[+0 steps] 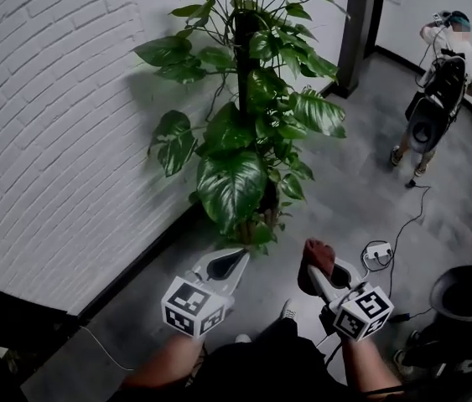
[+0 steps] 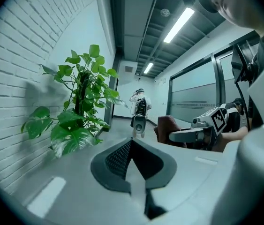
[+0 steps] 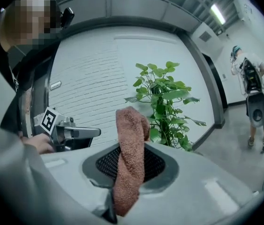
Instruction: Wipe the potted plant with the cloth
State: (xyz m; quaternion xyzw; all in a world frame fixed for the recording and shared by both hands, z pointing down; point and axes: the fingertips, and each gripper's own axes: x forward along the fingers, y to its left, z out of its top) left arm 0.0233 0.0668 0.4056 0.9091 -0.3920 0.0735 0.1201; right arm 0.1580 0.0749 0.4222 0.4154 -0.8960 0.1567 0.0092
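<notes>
- Head view: potted plant [image 1: 252, 141] upright on the floor [image 1: 361, 199], at the floor's edge along the white brick wall [image 1: 51, 124]; pot hidden under the foliage. Left gripper [image 1: 236, 260] and right gripper [image 1: 315, 276] held low, near the lowest leaves but apart from them. Reddish-brown cloth [image 1: 319, 254] bunched at the right gripper's tip. Another person [image 1: 441, 82] well apart, toward the far edge of the floor.
- Left gripper view: fingers [image 2: 117, 158] pressed together, with nothing between them and nothing touched. Plant [image 2: 78, 121] ahead and to the left; right gripper [image 2: 202, 125] with its cloth off to the right.
- Right gripper view: fingers [image 3: 157, 165] pinching the cloth [image 3: 129, 158], with a twisted fold standing up past the tips. Plant [image 3: 167, 102] straight ahead, not yet touched; left gripper [image 3: 75, 132] at the left.
- Step in hand, as a judgement: carrying the cloth to a first leaf, wiping not yet begun. Best done by laying the free fold flat on a broad leaf and drawing it from stem toward tip under light pressure. Left gripper well placed for supporting that leaf from below, to prevent bending or tearing. Firm pinch on the cloth needed throughout, to avoid dropping it among the stems.
</notes>
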